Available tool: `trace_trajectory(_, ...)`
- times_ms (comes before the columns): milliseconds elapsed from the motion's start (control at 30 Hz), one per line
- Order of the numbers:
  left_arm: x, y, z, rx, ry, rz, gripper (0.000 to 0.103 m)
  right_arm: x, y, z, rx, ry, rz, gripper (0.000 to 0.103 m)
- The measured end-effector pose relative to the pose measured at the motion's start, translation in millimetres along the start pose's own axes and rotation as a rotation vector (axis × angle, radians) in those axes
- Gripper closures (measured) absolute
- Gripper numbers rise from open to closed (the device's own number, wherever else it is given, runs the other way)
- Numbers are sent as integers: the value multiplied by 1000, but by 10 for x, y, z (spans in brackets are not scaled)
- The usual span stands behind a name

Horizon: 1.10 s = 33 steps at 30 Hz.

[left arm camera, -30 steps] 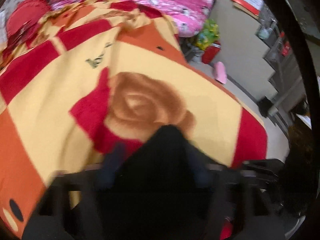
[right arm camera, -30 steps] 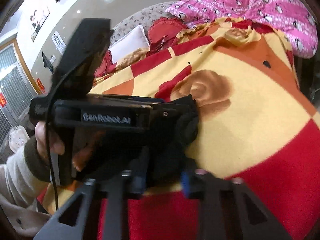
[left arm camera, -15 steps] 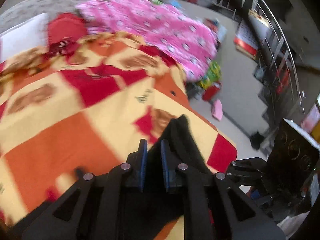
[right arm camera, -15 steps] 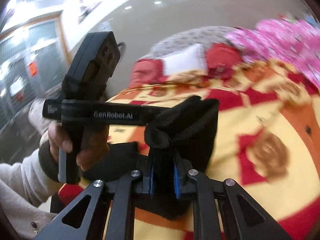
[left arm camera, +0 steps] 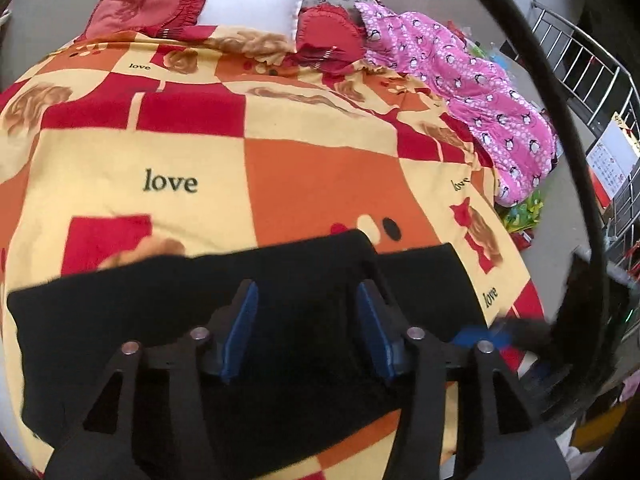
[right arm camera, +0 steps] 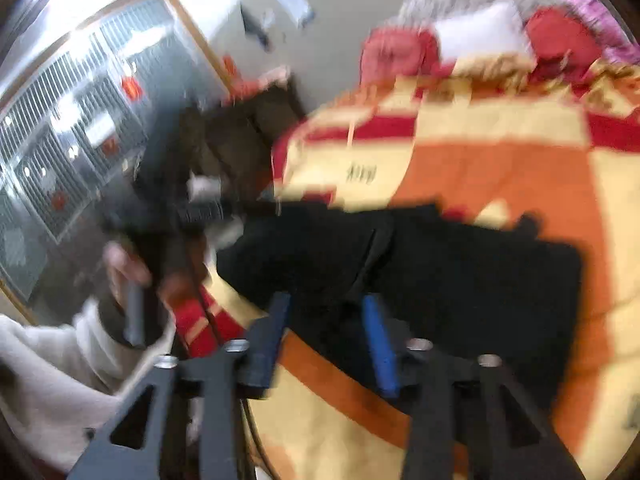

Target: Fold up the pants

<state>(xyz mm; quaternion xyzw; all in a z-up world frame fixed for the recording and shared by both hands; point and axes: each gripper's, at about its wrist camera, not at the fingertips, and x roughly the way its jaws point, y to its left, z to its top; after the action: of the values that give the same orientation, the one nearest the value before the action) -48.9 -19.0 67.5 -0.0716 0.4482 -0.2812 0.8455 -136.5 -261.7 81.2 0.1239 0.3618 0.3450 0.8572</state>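
Black pants (left arm camera: 168,304) lie flat across the near part of a bed, spread left to right on a red, orange and yellow checked blanket (left arm camera: 320,184). My left gripper (left arm camera: 306,294) is open just above the pants, holding nothing. In the blurred right wrist view the pants (right arm camera: 460,272) lie on the same blanket. My right gripper (right arm camera: 326,302) is open above their near edge, empty. The left hand-held gripper and the person's hand (right arm camera: 128,264) show at the left of that view.
Red cushions (left arm camera: 140,4) and a white pillow (left arm camera: 252,8) sit at the head of the bed. A pink patterned quilt (left arm camera: 480,92) lies along the right side. A metal railing (left arm camera: 592,80) and floor clutter stand beyond the bed's right edge.
Both grippers were shut on the lifted black pants. Now both are open and the pants lie spread flat on the blanket. Both cameras have swung toward the head of the bed.
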Motion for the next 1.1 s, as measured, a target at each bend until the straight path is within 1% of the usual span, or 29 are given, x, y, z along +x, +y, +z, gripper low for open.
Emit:
trace_trajectory(33, -3, -28, -45, -6, -3, -17, 41, -163, -47, 1, 5, -41, -42, 45)
trace_trajectory(67, 15, -71, -75, -9, -6, -33, 37, -281, -122, 2, 18, -63, -96, 45)
trace_trajectory(100, 51, -71, -98, -7, -6, -40, 36, -331, -176, 1, 33, -70, -131, 48)
trace_trajectory(133, 73, -125, -124, 2, -5, -36, 36, -358, -274, -14, 57, -71, -178, 58)
trace_trajectory(200, 129, -242, -206, 22, -4, -12, 36, -313, -408, -49, 75, -46, -248, 72)
trace_trajectory(300, 339, -383, -295, 55, 32, 74, 36, -133, -476, -124, 49, 7, -310, 75)
trace_trajectory(333, 391, -388, -317, 58, 44, 92, 36, -69, -487, -143, 42, 17, -323, 75)
trace_trajectory(367, 469, -398, -353, 66, 62, 123, 39, -12, -518, -107, 37, 22, -332, 75)
trace_trajectory(400, 494, -400, -375, 77, 57, 148, 43, 0, -497, -109, 28, 28, -343, 76)
trace_trajectory(433, 469, -419, -400, 91, 40, 162, 44, -48, -455, -110, 16, 32, -346, 76)
trace_trajectory(500, 425, -420, -404, 92, 50, 168, 49, -90, -322, -80, -28, 34, -327, 76)
trace_trajectory(567, 384, -395, -448, 86, 43, 170, 49, -53, -270, -78, -65, 44, -324, 74)
trace_trajectory(667, 379, -368, -501, 85, 10, 164, 49, 105, -307, -217, -60, 108, -346, 74)
trace_trajectory(733, 361, -358, -511, 77, 5, 163, 49, 101, -294, -296, -76, 77, -347, 74)
trace_trajectory(800, 337, -365, -498, 68, 11, 170, 49, 58, -271, -271, -73, 92, -344, 75)
trace_trajectory(867, 294, -380, -460, 68, 14, 183, 49, 16, -223, -222, -94, 104, -360, 74)
trace_trajectory(967, 242, -416, -391, 73, -10, 196, 49, -61, -182, -150, -105, 92, -367, 72)
trace_trajectory(1067, 253, -454, -337, 76, -24, 191, 49, -75, -174, -90, -98, 80, -378, 70)
trace_trajectory(1100, 263, -470, -314, 79, -33, 195, 49, -70, -184, -68, -94, 80, -382, 66)
